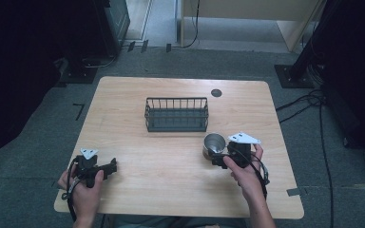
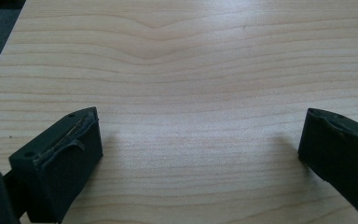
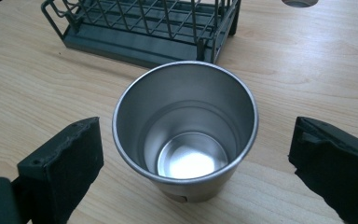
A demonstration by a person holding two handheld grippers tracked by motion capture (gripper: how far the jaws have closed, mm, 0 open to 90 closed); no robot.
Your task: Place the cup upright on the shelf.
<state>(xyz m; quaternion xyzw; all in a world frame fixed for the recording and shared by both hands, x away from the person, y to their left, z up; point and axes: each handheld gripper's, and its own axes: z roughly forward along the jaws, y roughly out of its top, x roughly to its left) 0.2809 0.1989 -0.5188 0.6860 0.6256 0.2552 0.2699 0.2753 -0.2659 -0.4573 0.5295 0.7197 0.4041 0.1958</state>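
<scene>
Steel cup (image 3: 185,135) upright on the wooden surface (image 1: 171,156), just in front of the wire basket (image 1: 176,114) toward the person, off that basket's right front corner and apart from it. In the right gripper view, cup standing between the wide-spread fingers (image 3: 60,163) of the right gripper (image 3: 193,154), a clear gap on both sides, neither pad touching the wall; inside bare and shiny down to the base. Lower edge of the cup partly hidden by its own rim; small mark at its foot too small to make out. Basket cut off at the top of that view, only its near wall and floor visible. From the high view, right gripper (image 1: 217,160) held just beside the cup, fingertips lost behind the gripper body and hand. Left gripper (image 1: 111,166) well to the left of the basket and nearer the person, low over bare wood; its fingers (image 2: 70,154) likewise spread wide, nothing between them. Dark round spot (image 1: 216,92) on the surface beyond the basket's right end, nature unclear.
</scene>
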